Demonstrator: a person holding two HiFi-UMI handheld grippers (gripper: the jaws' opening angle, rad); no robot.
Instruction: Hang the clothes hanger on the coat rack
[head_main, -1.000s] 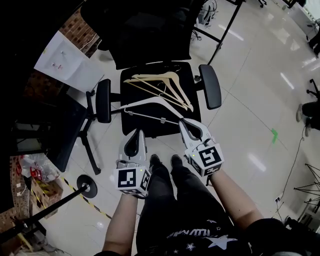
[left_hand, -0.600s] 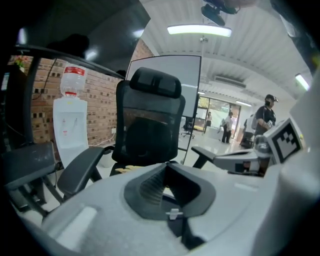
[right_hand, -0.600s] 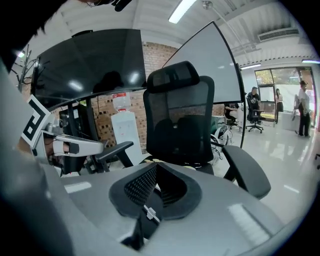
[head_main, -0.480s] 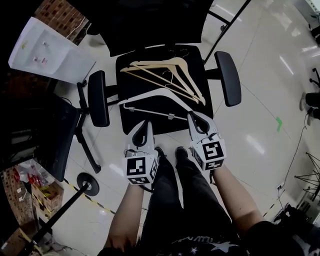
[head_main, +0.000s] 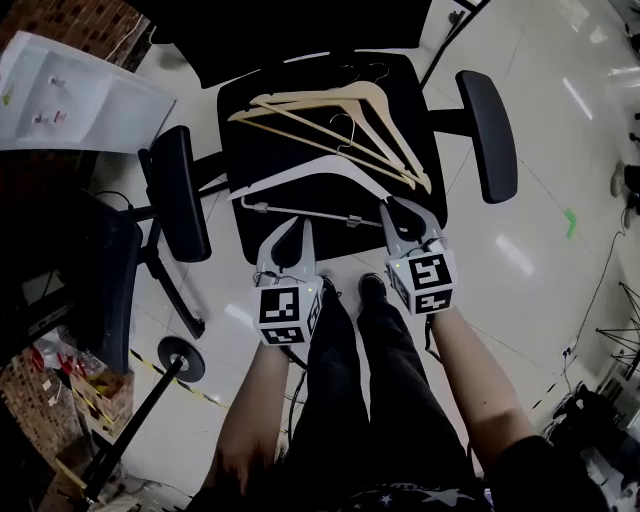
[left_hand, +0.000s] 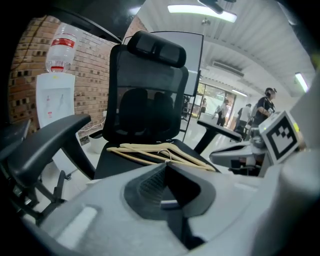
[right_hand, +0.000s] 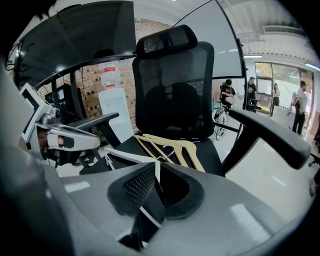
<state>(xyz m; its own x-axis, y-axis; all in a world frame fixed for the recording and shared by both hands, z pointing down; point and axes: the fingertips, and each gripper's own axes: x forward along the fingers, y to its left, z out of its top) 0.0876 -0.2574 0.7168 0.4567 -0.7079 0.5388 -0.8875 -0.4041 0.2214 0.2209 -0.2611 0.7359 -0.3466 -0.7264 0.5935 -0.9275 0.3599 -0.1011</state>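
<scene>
Glossy floor (head_main: 560, 200) surrounds a black office chair (head_main: 420, 100). The left gripper (head_main: 299, 226) is closed on nothing. The right gripper (head_main: 397, 207), jaws just opening to a slit that pinches nothing, has its tips at the white hanger (head_main: 330, 161) lying across the seat. Wooden hangers (head_main: 310, 98) lie beyond, at twelve o'clock.

You are reaching both forearms (head_main: 255, 420) out ahead of you, left gripper (head_main: 298, 224) tilting downward with jaws pressing together, right gripper (head_main: 397, 205) tilting downward alongside it, its jaws just cracking open, gripping nothing.
</scene>
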